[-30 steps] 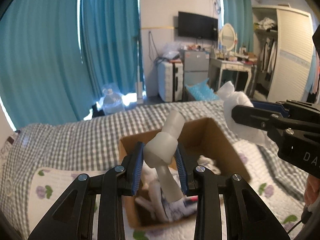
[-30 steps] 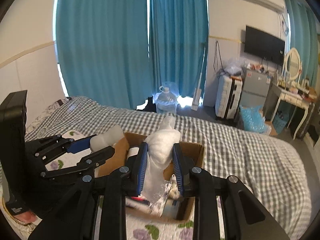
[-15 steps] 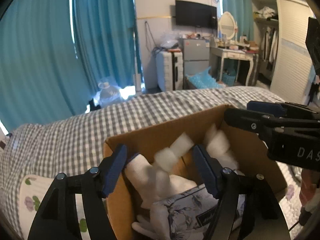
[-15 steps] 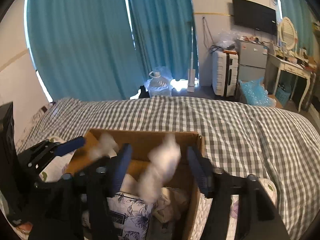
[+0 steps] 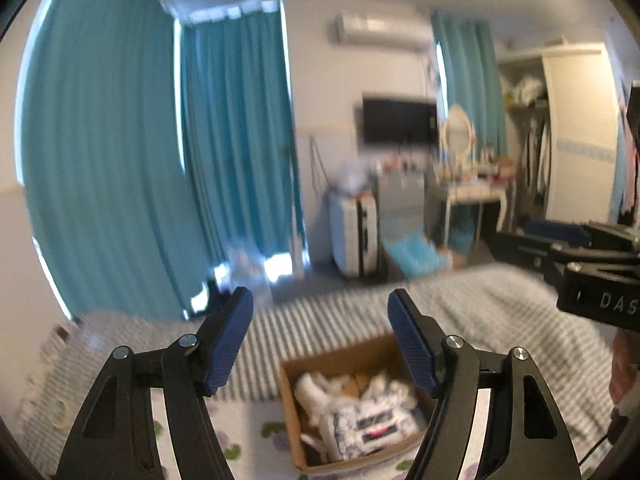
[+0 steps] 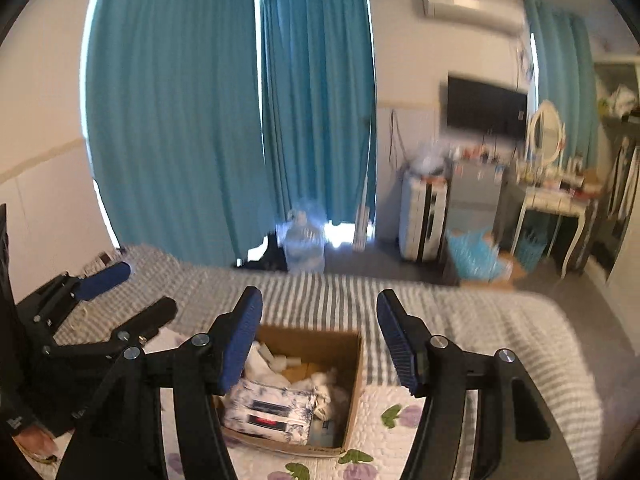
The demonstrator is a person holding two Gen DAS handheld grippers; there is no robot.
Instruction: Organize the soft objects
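Cardboard box (image 6: 352, 392) standing open-topped on the bed (image 6: 500, 320), partly on a floral quilt (image 6: 384, 420) laid over the grey-and-white checked cover. Inside lie the soft objects: white foam pieces (image 6: 276, 360) heaped toward the far and left walls, and a blue-and-white floral pouch (image 6: 268, 404) bearing a dark label, lying flat toward the near side. In the left wrist view the same box (image 5: 292, 408) appears below and between the fingers, with the foam pieces (image 5: 320, 388) behind the pouch (image 5: 372, 424); detail is softened by motion blur.

Left gripper (image 5: 320, 344): jaws wide apart, blue pads bare, nothing between them, held above the box. In the right wrist view it (image 6: 140, 292) enters from the left, beside the box's left wall. Right gripper (image 6: 320, 340): jaws likewise spread wide and holding nothing, above the box opening. From the left wrist view its black body (image 5: 580, 264) projects in from the right edge; its jaw spacing cannot be read there.

Surroundings: teal curtains (image 6: 224, 120) behind the bed, a large water bottle (image 6: 304, 240) on the floor at their foot, a white suitcase (image 6: 424, 220), a wall-mounted television (image 6: 484, 108), a white dressing table with oval mirror (image 6: 548, 184), an air conditioner (image 6: 468, 4) high on the wall. Nothing lies between either gripper and the box opening.
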